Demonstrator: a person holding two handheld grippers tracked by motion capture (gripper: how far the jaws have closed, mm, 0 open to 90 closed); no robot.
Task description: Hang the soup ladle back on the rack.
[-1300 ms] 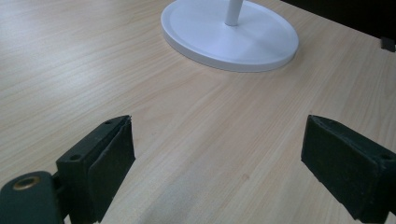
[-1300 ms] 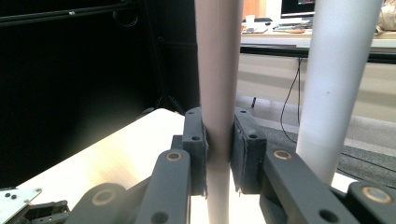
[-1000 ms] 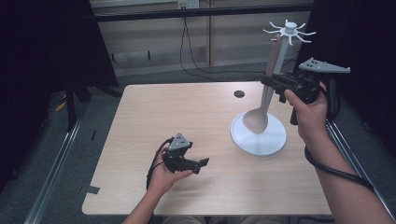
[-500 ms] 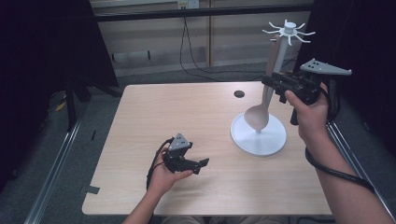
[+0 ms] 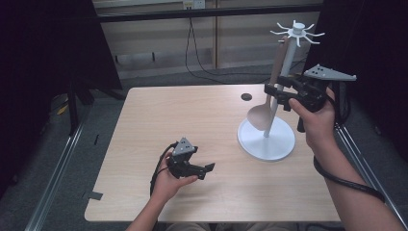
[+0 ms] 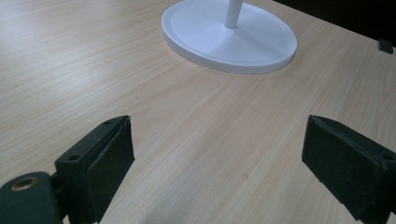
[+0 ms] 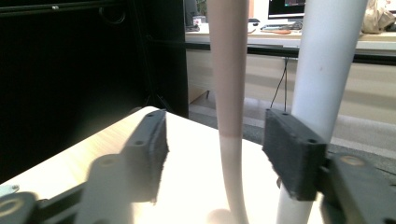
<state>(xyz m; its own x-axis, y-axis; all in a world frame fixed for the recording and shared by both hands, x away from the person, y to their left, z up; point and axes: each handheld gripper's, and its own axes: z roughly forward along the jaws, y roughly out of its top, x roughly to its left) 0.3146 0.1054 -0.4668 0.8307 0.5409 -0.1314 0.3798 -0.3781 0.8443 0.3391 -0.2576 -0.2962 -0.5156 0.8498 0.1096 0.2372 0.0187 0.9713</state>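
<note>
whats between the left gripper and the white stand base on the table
Nothing: in the left gripper view, bare wooden table runs from the open left gripper to the stand base.

Looks like a lab/office: bare test table (image 5: 192, 125), black curtains (image 5: 48, 48), desk w/ monitor (image 7: 286, 7) behind.

Even overhead light brightens the pale wooden desk (image 5: 192, 120) while its surroundings stay dark. In the right gripper view, glare whitens the desk surface, and the near black jaws and beige spoon handle (image 7: 229, 93) blur.
</note>
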